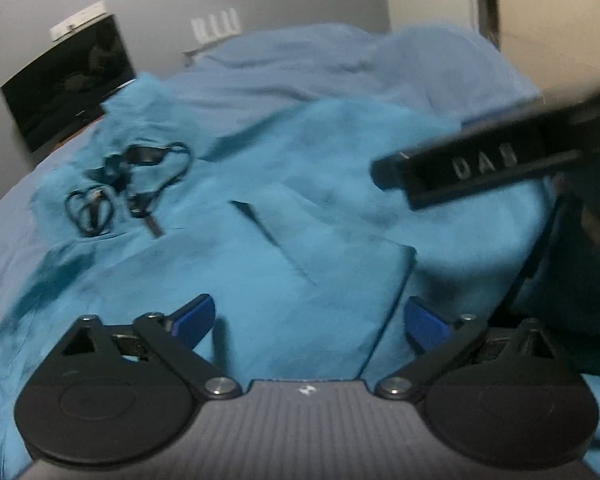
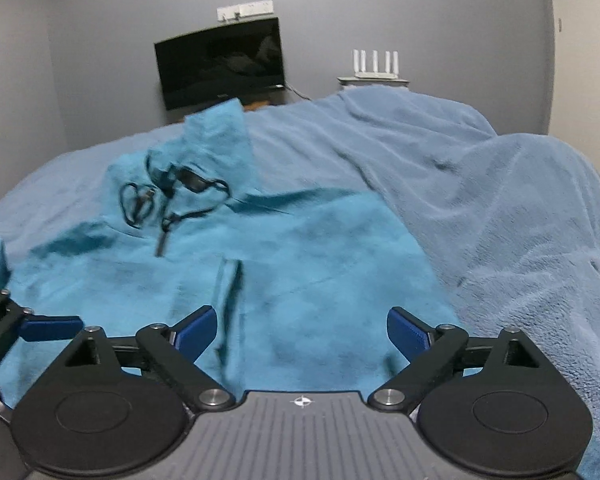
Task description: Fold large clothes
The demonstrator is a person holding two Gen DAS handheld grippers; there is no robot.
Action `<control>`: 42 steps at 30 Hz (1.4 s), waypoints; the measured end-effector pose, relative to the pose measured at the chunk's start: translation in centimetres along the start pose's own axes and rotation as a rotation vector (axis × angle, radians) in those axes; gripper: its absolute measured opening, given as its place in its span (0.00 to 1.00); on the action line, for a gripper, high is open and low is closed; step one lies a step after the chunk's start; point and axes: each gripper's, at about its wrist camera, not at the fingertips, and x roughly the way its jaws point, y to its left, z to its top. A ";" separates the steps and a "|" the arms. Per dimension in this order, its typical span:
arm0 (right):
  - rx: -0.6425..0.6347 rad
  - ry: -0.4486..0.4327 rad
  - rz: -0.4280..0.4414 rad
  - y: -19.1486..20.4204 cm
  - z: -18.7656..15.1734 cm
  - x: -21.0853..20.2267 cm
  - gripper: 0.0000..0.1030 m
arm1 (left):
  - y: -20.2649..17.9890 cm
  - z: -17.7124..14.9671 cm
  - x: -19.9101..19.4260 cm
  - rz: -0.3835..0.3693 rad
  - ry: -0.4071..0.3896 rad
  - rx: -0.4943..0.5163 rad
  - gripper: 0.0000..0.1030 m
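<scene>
A teal fleece pullover (image 1: 236, 280) (image 2: 320, 248) lies spread on a bed, its collar end with black drawcords (image 1: 140, 184) (image 2: 172, 196) and a short zipper towards the far left. My left gripper (image 1: 308, 312) hovers over the garment's near part, jaws wide, nothing between the blue pads. My right gripper (image 2: 302, 324) is also open and empty above the garment's near edge, next to a slanted pocket slit (image 2: 230, 280). The right gripper's black body (image 1: 480, 168) crosses the left wrist view at right. A blue fingertip of the left gripper (image 2: 52, 328) shows at the right wrist view's left edge.
A pale blue fleece blanket (image 2: 500, 200) (image 1: 300, 64) covers the bed, bunched up on the right. A dark monitor (image 2: 220, 64) (image 1: 64, 80) and a white router with antennas (image 2: 374, 66) stand against the grey wall behind the bed.
</scene>
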 end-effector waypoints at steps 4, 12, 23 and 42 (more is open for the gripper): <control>0.011 0.019 -0.002 -0.5 -0.2 1.1 0.91 | -0.2 -0.3 1.2 -0.045 0.017 0.000 0.37; 0.038 0.027 0.018 -1.1 -0.3 0.9 0.91 | 5.4 -2.0 -3.6 0.040 -0.123 -0.295 0.09; 0.034 0.022 0.024 -0.6 -0.3 0.6 0.91 | 14.4 -8.0 -10.8 0.156 -0.184 -0.623 0.08; 0.024 0.044 0.009 -0.8 -0.8 1.9 0.91 | 0.2 -1.7 -0.9 0.086 0.013 0.009 0.13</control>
